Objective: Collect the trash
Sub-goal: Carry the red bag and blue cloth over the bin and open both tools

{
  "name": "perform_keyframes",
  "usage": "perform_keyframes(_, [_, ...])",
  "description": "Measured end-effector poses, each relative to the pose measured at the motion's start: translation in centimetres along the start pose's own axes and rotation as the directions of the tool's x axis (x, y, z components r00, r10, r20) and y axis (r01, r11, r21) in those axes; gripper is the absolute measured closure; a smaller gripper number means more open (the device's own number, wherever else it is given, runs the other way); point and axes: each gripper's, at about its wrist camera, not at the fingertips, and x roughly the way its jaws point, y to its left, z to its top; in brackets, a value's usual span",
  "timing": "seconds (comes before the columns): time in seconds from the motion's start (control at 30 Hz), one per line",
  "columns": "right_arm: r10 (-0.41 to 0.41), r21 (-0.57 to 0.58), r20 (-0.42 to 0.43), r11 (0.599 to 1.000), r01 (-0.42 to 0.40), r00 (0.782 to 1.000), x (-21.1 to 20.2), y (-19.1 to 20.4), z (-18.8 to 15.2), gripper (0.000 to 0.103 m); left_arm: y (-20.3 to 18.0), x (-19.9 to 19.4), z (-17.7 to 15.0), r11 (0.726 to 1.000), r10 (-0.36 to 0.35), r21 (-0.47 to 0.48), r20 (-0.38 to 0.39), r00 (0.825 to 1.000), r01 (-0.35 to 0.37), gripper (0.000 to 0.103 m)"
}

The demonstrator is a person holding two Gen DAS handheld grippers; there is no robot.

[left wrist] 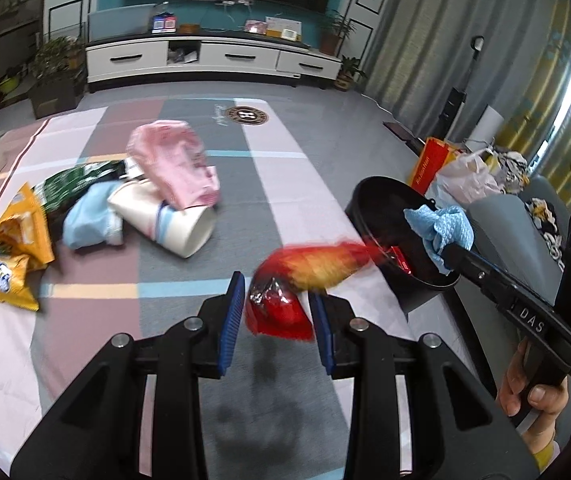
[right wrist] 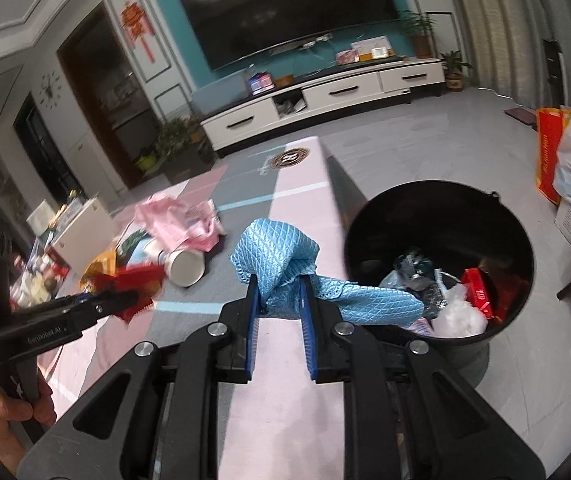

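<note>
I have the left gripper (left wrist: 277,312) jaws clamped on a red snack wrapper (left wrist: 285,304) and the right gripper (right wrist: 279,300) jaws pinching a blue cloth (right wrist: 281,264), both carried toward the black bin (right wrist: 365,216) at two o'clock for dumping

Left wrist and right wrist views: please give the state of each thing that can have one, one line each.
Left tongs: shut on red snack wrapper, lifted off the table.
Right tongs: shut on blue cloth, near the bin's rim.
Black trash bin: upright, open, partly filled.
Paper cup: lying on its side.
Yellow chip bag: torn open, lying flat.
Pink plastic bag: crumpled on the pile.
</note>
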Motion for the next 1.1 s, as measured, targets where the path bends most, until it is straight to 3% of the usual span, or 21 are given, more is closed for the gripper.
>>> perform_keyframes(0.33, [-0.026,0.091,0.043,0.996,0.022,0.999,-1.2,-3.9,0.1,0.083,-2.8,2.5,1.1,0.998,-0.038,0.057,-0.032,0.999,0.04,0.069])
perform_keyframes(0.37, [-0.025,0.098,0.045,0.995,0.02,0.999,-1.2,-4.2,0.1,0.083,-2.6,2.9,1.1,0.998,-0.036,0.059,-0.039,0.999,0.038,0.066])
perform_keyframes(0.43, [-0.017,0.114,0.042,0.993,0.013,0.999,-1.2,-4.6,-0.1,0.083,-2.0,3.7,0.9,0.998,-0.027,0.05,-0.048,0.999,0.029,0.045])
perform_keyframes(0.63, [-0.004,0.134,0.026,0.991,0.001,1.0,-0.5,-5.3,-0.6,0.083,0.2,7.3,0.0,1.0,0.024,0.021,-0.116,0.993,-0.022,0.043])
perform_keyframes(0.8, [-0.004,0.138,0.011,0.99,0.002,1.0,0.0,-5.7,-0.7,0.083,0.6,10.0,0.1,0.999,-0.041,-0.011,-0.16,0.986,0.04,0.043])
perform_keyframes(0.87, [-0.004,0.143,0.007,0.99,0.003,1.0,0.3,-5.9,-0.8,0.083,0.5,11.2,0.1,0.997,-0.073,-0.02,-0.188,0.979,0.07,0.049])
perform_keyframes(0.9, [-0.006,0.142,0.006,0.99,0.005,1.0,0.3,-5.9,-0.8,0.083,0.5,11.6,0.1,0.997,-0.073,-0.024,-0.201,0.977,0.07,0.065])
perform_keyframes(0.93, [-0.009,0.14,0.006,0.99,0.008,1.0,0.4,-5.9,-0.8,0.083,0.5,11.9,0.0,0.997,-0.079,-0.026,-0.213,0.974,0.075,0.075])
perform_keyframes(1.1, [-0.023,0.145,0.013,0.989,0.021,1.0,0.6,-6.1,-0.5,0.083,0.1,11.4,0.1,0.993,-0.113,-0.048,-0.183,0.977,0.106,0.081])
